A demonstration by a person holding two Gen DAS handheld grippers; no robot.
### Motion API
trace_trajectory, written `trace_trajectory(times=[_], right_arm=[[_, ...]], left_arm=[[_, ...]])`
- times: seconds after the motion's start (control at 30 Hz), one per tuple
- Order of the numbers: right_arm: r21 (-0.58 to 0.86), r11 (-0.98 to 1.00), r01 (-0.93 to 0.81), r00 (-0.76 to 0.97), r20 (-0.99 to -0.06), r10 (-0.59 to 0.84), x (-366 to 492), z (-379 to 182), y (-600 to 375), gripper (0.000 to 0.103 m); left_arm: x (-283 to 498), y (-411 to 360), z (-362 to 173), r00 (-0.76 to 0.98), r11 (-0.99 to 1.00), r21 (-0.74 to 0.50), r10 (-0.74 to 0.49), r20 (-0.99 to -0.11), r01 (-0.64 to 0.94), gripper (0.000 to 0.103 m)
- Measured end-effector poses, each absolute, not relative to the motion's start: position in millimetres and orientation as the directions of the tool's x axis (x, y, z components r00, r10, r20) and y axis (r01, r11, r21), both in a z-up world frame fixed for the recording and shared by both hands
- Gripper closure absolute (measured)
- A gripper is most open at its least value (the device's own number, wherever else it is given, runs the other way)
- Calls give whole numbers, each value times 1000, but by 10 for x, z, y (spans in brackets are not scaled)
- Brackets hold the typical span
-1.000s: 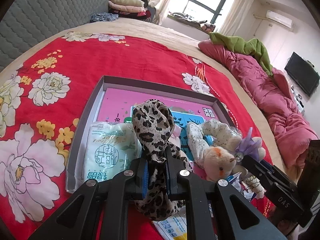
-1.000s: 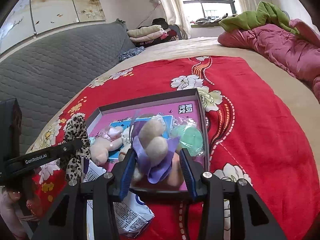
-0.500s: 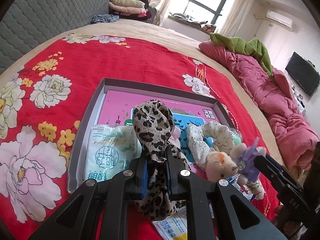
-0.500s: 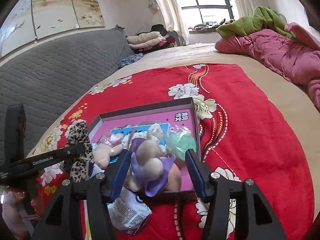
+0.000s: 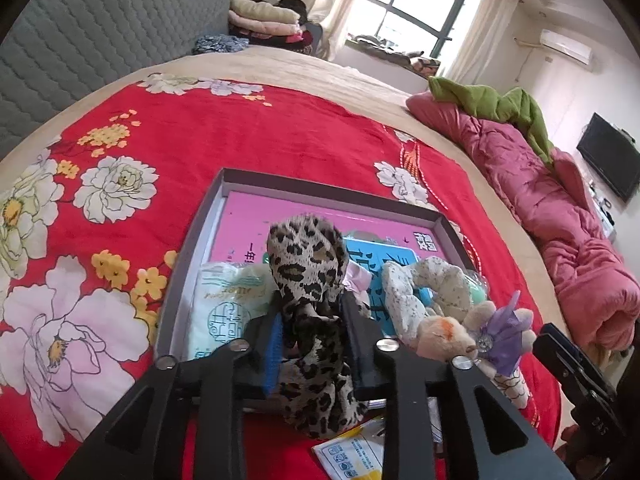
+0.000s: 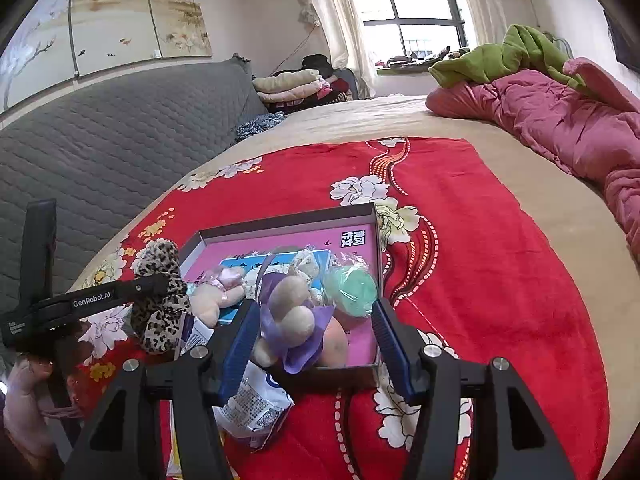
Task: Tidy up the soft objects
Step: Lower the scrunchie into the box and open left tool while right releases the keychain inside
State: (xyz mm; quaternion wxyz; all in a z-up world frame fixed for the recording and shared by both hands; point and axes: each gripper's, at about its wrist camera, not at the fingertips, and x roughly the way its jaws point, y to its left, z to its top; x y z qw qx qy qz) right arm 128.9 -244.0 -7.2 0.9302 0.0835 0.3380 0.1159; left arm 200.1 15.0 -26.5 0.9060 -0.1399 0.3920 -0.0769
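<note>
The left hand-held gripper (image 5: pixel 312 332) is just opening around the leopard-print cloth (image 5: pixel 308 276); the right hand-held gripper (image 6: pixel 314 334) is gaping wide around the plush toy (image 6: pixel 294 316).

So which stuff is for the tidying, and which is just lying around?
For the job:
leopard cloth
plush toy
box
tissue pack

Just lying about:
pink quilt
green blanket
folded clothes
TV
</note>
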Motion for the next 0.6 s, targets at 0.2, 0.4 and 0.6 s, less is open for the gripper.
trace_trajectory(times=[0.2, 0.4, 0.6], right_arm=[[226, 960, -164, 748, -606, 270, 1246, -19, -2443, 45], [222, 961, -164, 753, -602, 267, 1217, 25, -2468, 45], [230, 958, -169, 760, -588, 275, 1188, 51, -2487, 45]], left_arm=[[1992, 235, -220, 695, 950, -312, -227, -682, 4, 59], [1967, 381, -161, 701, 945, -328, -221, -678, -19, 57], [1706, 403, -30, 694, 956, -292, -229, -682, 28, 57]])
